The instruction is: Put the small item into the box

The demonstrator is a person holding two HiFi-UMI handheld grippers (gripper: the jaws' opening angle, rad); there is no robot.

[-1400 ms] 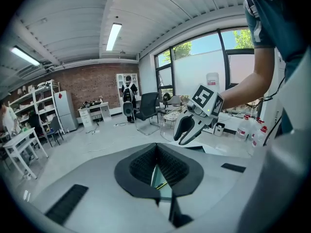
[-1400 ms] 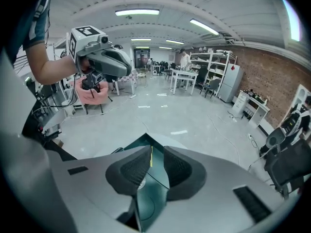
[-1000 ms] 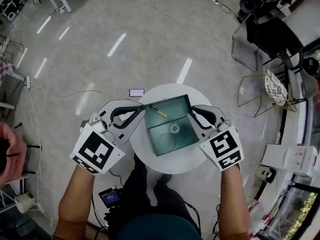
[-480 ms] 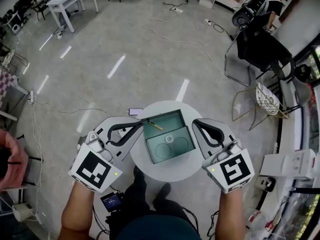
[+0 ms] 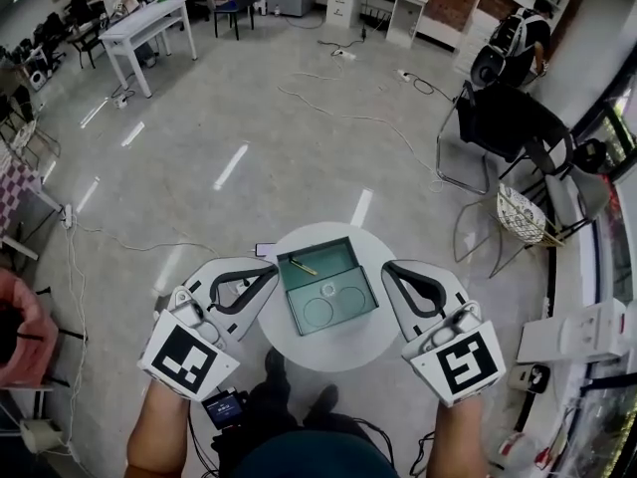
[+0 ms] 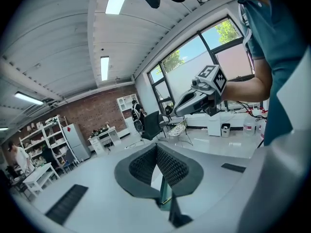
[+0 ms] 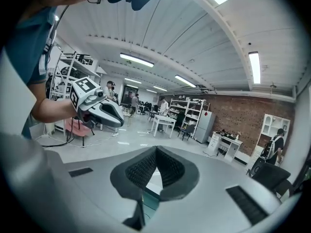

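A teal open box [image 5: 315, 251] sits on the round white table [image 5: 338, 345]. Inside it lie a small pale ring-shaped item [image 5: 327, 289] and a thin yellow stick [image 5: 304, 266]. My left gripper [image 5: 269, 273] hangs just left of the box, shut and holding nothing. To the right of the box is my right gripper [image 5: 390, 271], also shut and empty. In the left gripper view the pads of the left gripper [image 6: 156, 152] meet at the tips, with a teal box wall [image 6: 164, 191] below them. The right gripper [image 7: 156, 154] looks the same in its own view.
A phone [image 5: 265, 250] lies on the floor beyond the table. Black chairs [image 5: 503, 127] and a wire chair [image 5: 523, 212] stand at the right. White tables [image 5: 149, 23] and cables lie farther off. A person's hand [image 5: 20, 327] shows at the left edge.
Both grippers have drawn back from the box's sides toward me. The head view has risen, so table and box look smaller. The items in the box have not moved.
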